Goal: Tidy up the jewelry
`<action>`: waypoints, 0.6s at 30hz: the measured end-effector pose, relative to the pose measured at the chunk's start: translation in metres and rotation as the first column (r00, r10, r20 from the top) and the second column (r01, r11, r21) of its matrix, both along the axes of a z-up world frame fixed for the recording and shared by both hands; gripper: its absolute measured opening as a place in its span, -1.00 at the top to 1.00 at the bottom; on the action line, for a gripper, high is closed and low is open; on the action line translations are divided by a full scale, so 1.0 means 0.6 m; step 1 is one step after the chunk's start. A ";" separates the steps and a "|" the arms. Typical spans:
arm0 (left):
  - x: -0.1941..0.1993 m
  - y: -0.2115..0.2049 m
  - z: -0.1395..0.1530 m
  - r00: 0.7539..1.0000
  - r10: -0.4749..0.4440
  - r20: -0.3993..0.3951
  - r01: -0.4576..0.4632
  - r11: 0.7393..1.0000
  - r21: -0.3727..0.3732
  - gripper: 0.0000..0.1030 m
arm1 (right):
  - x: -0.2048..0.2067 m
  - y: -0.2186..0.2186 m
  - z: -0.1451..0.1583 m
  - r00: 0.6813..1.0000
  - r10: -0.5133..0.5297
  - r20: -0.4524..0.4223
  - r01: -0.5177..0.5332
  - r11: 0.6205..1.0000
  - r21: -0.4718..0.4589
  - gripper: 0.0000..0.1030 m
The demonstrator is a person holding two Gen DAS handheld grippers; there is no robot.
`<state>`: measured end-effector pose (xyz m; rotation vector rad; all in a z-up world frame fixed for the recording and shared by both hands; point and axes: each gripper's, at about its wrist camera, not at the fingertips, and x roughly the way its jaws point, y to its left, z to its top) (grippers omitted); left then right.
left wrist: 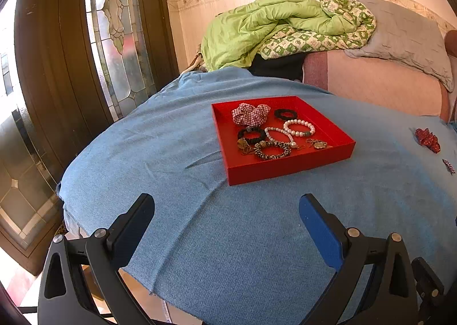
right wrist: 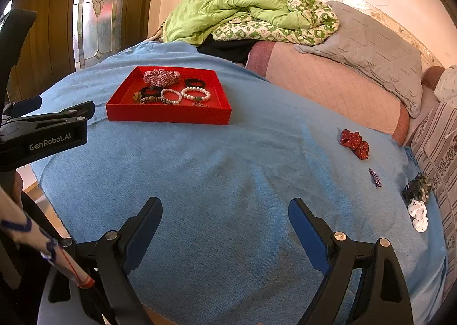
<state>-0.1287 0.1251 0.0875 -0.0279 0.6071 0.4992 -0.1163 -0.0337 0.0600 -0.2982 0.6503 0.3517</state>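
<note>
A red tray sits on the blue cloth and holds a plaid scrunchie, black hair ties, pearl bracelets and other pieces. Loose on the cloth to the right lie a red scrunchie, a small purple clip, a dark patterned scrunchie and a white scrunchie. My left gripper is open and empty, short of the tray. My right gripper is open and empty over bare cloth, left of the loose pieces.
The blue cloth covers a rounded table. Behind it is a bed with a green quilt and a grey pillow. A wooden door with stained glass stands at the left. The left gripper's body shows at the left edge.
</note>
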 end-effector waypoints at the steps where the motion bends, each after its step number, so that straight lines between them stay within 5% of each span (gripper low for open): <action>1: 0.000 0.000 0.000 1.000 -0.001 0.000 0.001 1.000 -0.001 -0.96 | 0.000 0.000 0.000 1.000 0.001 0.001 -0.001 1.000 -0.001 -0.80; 18: 0.001 0.000 0.000 1.000 -0.002 -0.004 0.002 1.000 0.000 -0.96 | 0.003 -0.005 -0.002 1.000 0.000 -0.005 0.000 1.000 -0.001 -0.80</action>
